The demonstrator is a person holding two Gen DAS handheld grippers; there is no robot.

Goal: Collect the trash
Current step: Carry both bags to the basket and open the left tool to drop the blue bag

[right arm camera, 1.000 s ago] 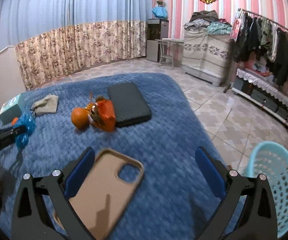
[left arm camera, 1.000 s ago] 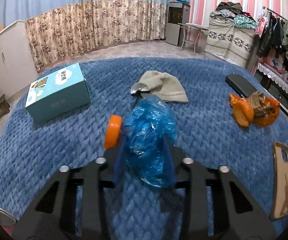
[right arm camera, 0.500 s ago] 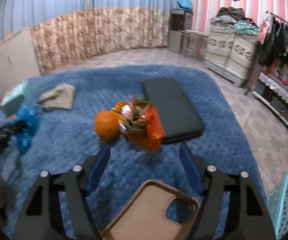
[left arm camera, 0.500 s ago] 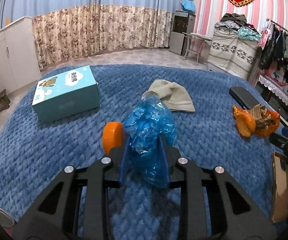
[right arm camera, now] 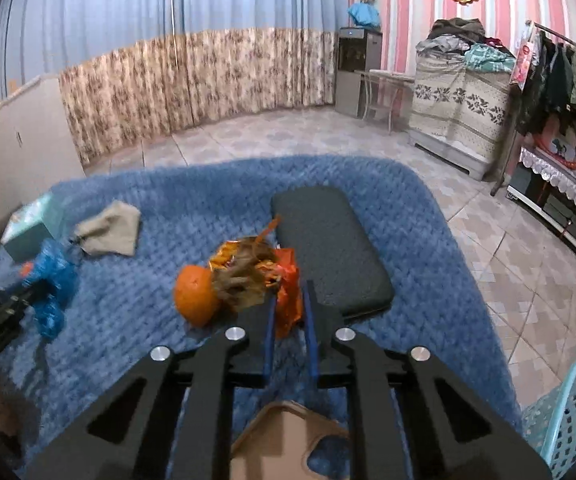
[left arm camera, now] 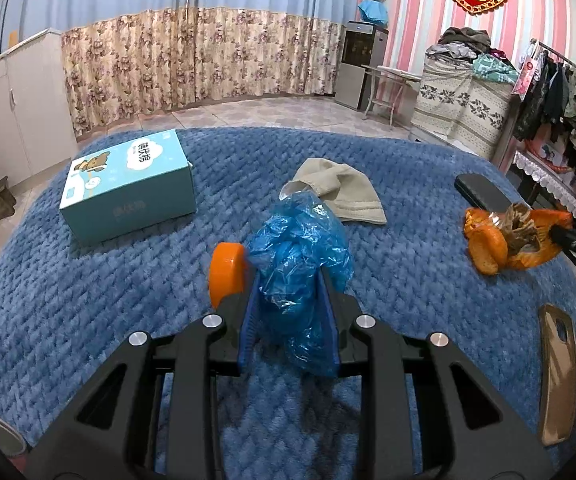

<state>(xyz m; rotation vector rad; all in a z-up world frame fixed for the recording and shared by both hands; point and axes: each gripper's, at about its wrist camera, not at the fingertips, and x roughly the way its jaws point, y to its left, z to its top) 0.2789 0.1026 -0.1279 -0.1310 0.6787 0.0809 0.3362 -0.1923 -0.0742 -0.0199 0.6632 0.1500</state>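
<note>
- Holding: my left hand-held gripper (left arm camera: 289, 304) is clamped on the crumpled blue plastic bag (left arm camera: 299, 256), which bulges up and forward between its fingers above the blue rug (left arm camera: 88, 300).
- An orange disc (left arm camera: 227, 274) sits just left of the left finger, touching it as far as I can tell.
- Ahead-left of that gripper: teal box (left arm camera: 128, 186). Ahead: beige cloth (left arm camera: 339, 192).
- My right hand-held gripper (right arm camera: 289, 312) has its fingers nearly together, pinched on the orange wrapper bundle (right arm camera: 288, 300); an orange fruit (right arm camera: 196, 294) lies left of it.
- Black pad (right arm camera: 327, 248) ahead-right of the right gripper; tan phone case (right arm camera: 288, 444) beneath it; light-blue basket (right arm camera: 575, 408) at far right on the tiled floor.
</note>
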